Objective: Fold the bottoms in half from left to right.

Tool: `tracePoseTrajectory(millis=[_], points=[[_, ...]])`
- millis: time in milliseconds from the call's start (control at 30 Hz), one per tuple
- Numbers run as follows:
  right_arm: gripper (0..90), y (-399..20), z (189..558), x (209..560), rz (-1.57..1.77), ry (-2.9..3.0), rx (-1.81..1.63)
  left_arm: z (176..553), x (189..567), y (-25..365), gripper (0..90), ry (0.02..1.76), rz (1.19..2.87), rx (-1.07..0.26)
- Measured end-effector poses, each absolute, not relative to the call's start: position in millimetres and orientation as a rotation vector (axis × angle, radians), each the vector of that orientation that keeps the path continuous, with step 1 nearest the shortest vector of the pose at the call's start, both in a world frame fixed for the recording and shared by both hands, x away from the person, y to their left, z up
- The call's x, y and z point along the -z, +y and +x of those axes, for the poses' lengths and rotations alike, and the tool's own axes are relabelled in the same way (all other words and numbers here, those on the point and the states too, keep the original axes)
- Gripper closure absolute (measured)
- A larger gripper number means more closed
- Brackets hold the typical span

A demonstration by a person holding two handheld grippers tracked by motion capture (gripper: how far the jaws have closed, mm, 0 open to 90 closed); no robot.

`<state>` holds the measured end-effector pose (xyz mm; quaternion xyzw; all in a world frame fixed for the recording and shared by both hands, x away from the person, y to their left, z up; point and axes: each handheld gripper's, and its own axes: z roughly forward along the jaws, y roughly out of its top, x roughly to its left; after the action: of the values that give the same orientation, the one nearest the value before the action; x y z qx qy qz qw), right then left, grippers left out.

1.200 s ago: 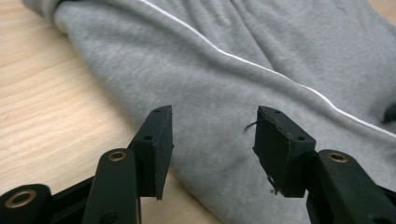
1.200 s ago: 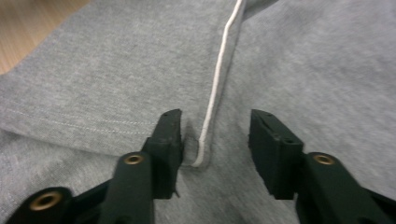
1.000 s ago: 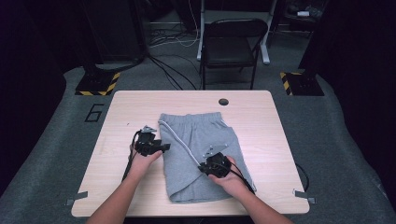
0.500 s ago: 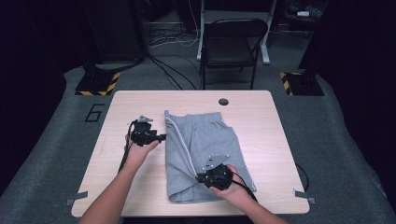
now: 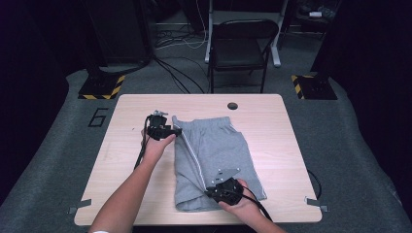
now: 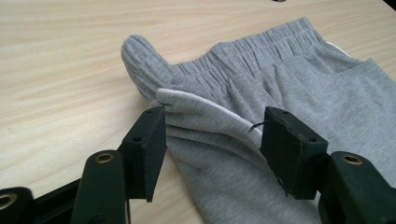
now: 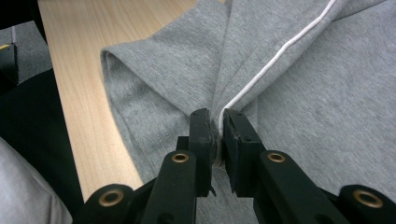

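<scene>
Grey jersey shorts with an elastic waistband and white side piping (image 5: 214,155) lie on the light wooden table (image 5: 121,145), slightly right of centre, waistband toward the far edge, hems toward the person. A lengthwise fold runs down the left side, the piping along it.

Right gripper (image 7: 217,122) at the near hem: jaws clamped on the folded edge, piping pinched between the pads. In the high view it sits low on the shorts, above the near table edge (image 5: 210,192).

Left gripper (image 6: 212,135) at the waistband's left corner: jaws have just been opening and stand apart; the folded fabric lies between them, pads not pressing on it.

A round dark hole (image 5: 232,105) in the tabletop lies beyond the waistband. A black folding chair (image 5: 243,46) stands behind the table.
</scene>
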<state>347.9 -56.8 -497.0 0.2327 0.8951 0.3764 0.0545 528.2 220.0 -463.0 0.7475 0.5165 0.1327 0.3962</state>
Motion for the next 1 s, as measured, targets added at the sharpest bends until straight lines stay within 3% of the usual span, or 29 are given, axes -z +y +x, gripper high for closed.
tracePoseTrajectory(millis=[267,633,900,1000], points=[[80.8,-55,343,503,0.734,2.706,-1.145,538,462,214,34.6,1.34,1.861,-0.352],[80.0,-53,340,506,0.715,2.716,-1.112,547,473,210,34.9,1.396,1.873,-0.37],[80.6,-54,339,505,0.731,2.714,-1.134,546,470,211,78.0,1.339,1.907,-0.347],[81.1,-55,338,501,0.71,2.706,-1.147,546,469,212,87.1,1.32,1.906,-0.343]])
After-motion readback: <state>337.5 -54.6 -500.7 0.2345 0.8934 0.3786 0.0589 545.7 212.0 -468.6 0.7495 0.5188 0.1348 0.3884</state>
